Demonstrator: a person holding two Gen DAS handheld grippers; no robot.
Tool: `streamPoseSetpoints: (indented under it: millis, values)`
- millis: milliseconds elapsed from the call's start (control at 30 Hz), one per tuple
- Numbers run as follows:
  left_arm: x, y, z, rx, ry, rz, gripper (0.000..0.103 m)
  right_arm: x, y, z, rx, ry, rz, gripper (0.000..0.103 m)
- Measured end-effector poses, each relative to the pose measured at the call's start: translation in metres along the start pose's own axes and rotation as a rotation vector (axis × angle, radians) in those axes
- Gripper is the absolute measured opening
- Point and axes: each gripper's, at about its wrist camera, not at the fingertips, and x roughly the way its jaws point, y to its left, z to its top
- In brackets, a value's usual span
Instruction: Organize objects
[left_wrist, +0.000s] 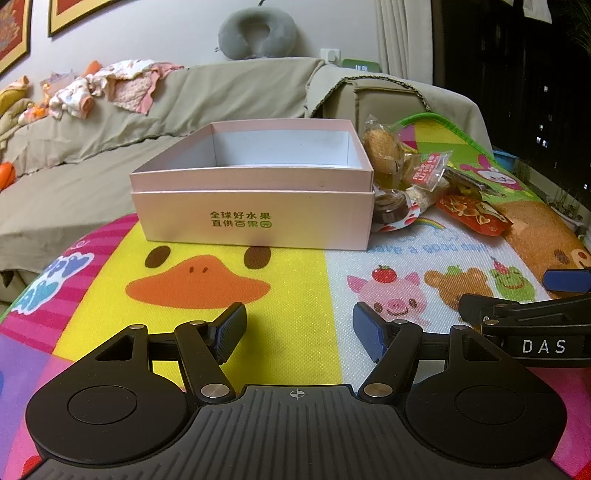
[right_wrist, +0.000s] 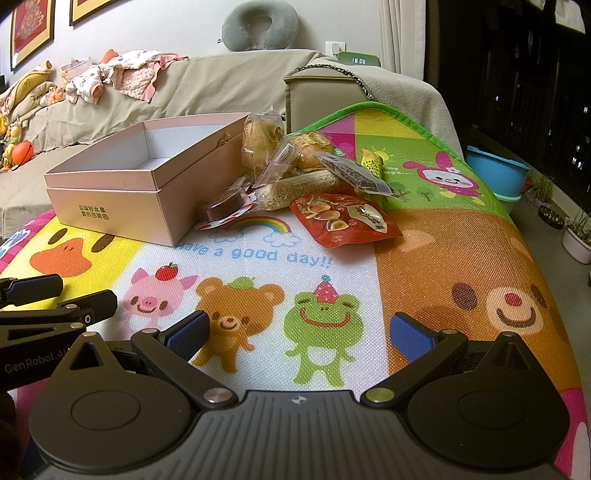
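An open, empty pink box (left_wrist: 255, 218) with green characters stands on the colourful cartoon mat (left_wrist: 295, 288); it also shows in the right wrist view (right_wrist: 110, 210). To its right lies a pile of snack packets: a red packet (right_wrist: 343, 219), a bread packet (right_wrist: 258, 142), a dark jelly cup (right_wrist: 221, 206), a yellow packet (right_wrist: 373, 162) and others. My left gripper (left_wrist: 299, 328) is open and empty, low over the mat in front of the box. My right gripper (right_wrist: 299, 332) is open and empty, in front of the pile.
A grey-covered sofa (left_wrist: 110, 129) with baby clothes (left_wrist: 122, 85) and a neck pillow (left_wrist: 258, 31) lies behind the mat. A blue tub (right_wrist: 495, 171) and plant pots (right_wrist: 576, 240) stand on the floor at the right. A clock (right_wrist: 358, 60) sits behind the armrest.
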Motion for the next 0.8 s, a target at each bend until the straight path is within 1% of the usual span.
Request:
streamPoseSetpoints:
  millis: [233, 267, 333, 800]
  values:
    - [-0.0004, 0.0009, -0.0005, -0.005, 0.003, 0.017, 0.072, 0.0007, 0.0000, 0.0000, 0.000, -0.001, 0.000, 0.103]
    - [-0.0006, 0.0008, -0.0004, -0.019, 0.004, 0.033, 0.072, 0.0004, 0.0006, -0.0004, 0.000, -0.001, 0.000, 0.103]
    - [-0.0006, 0.0011, -0.0004, -0.017, 0.005, 0.037, 0.072, 0.0001, 0.0008, -0.0008, -0.001, -0.001, 0.000, 0.103]
    - [-0.0007, 0.0009, 0.0012, -0.028, 0.010, 0.051, 0.072, 0.0002, -0.0027, 0.0004, 0.008, 0.003, 0.007, 0.103]
